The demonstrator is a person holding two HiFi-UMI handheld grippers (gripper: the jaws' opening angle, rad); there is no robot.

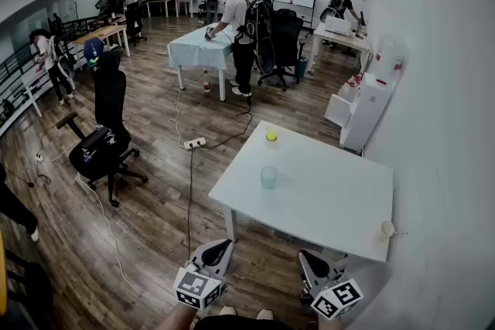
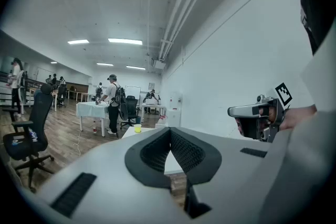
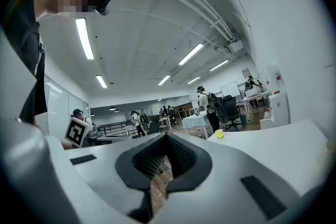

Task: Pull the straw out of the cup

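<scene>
tool left (image 1: 225,245), tool right (image 1: 305,256), low, closed

My head view looks steeply down from well back of the white counter (image 1: 325,197). Both gripper views ride low, facing level across the room toward that counter's yellow cup (image 2: 137,128) (the left one also catches the right tongs (image 2: 234,112)).

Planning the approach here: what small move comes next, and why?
Probably bring the right gripper up toward the cup at the near right corner of the table, which seems to hold a thin straw. It and the left gripper hang low, short of the table, shut and empty.
</scene>
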